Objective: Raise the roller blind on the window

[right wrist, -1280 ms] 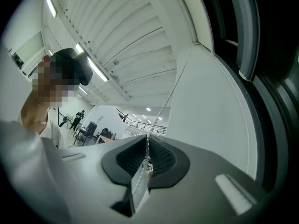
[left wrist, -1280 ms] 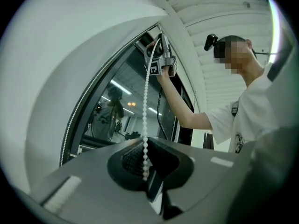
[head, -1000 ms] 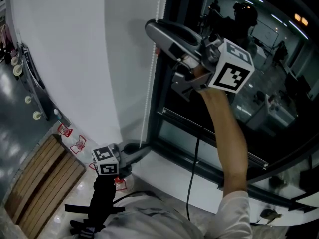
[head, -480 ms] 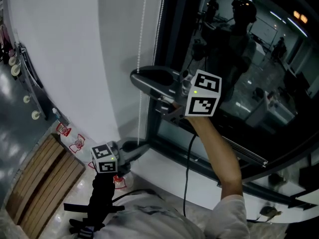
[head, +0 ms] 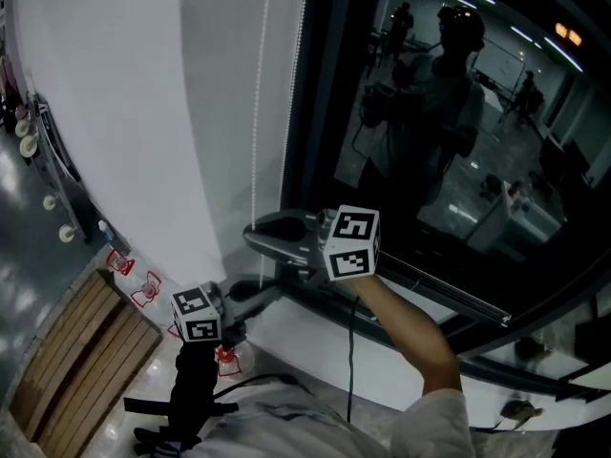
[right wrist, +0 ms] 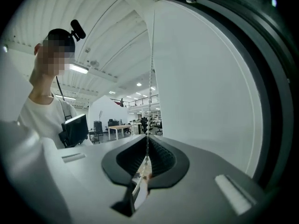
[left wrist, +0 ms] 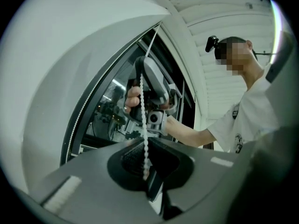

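Right gripper [head: 253, 235] is pinched on the bead chain [head: 256, 113], whose length rises straight above its jaws toward the blind (itself not clearly seen); left gripper [head: 250, 289], just below, also clamps the chain, so it is likely nearer for regripping

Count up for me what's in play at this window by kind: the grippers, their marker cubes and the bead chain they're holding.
Grippers: 2, left gripper and right gripper
Marker cubes: 2
Bead chain: 1
Total: 5
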The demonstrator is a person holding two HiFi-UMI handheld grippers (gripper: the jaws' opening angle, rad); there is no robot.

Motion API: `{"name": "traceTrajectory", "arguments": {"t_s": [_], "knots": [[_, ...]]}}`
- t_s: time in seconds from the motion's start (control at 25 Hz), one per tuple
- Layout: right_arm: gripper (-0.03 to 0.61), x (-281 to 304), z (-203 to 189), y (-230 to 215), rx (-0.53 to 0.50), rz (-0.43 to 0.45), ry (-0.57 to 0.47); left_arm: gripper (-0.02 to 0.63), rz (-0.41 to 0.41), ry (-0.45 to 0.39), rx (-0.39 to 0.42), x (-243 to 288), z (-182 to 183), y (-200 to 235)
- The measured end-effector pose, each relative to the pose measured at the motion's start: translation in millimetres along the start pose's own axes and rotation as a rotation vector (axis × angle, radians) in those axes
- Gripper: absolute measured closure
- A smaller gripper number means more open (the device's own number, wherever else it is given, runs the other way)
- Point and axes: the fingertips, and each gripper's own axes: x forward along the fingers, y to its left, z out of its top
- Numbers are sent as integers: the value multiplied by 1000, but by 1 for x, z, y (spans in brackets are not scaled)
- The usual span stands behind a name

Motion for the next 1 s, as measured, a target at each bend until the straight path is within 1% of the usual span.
{"name": "traceTrajectory", "arguments": {"t_s": [0.12,0.32,0.4,0.48,0.56,0.68,0.72,0.76,0.88,1.0], "knots": [[565,-1,-36,-1,61,3,43,615,6,10,-7,0,-6,2],[565,2,-90,1,104,7,150,615,9,14,-18,-3,-15,9],[565,3,-106,3,141,13,159,615,7,24,-28,-3,-21,6],[565,0,-111,4,169,17,142,615,-2,24,-32,-2,-26,4],[563,-3,-107,2,154,15,117,615,-2,17,-32,-3,-25,3],[555,-8,-93,3,99,20,90,615,1,2,-25,-3,-17,2],[504,-9,-84,6,94,36,68,615,-3,-3,-19,-4,-15,0],[426,-10,-72,9,89,50,37,615,-5,-5,-15,-5,-14,-1],[370,-16,-24,5,41,47,-54,615,-6,-6,-13,-6,-14,-1],[359,-20,24,-4,-43,21,-100,615,-9,-4,-13,-5,-14,-2]]}}
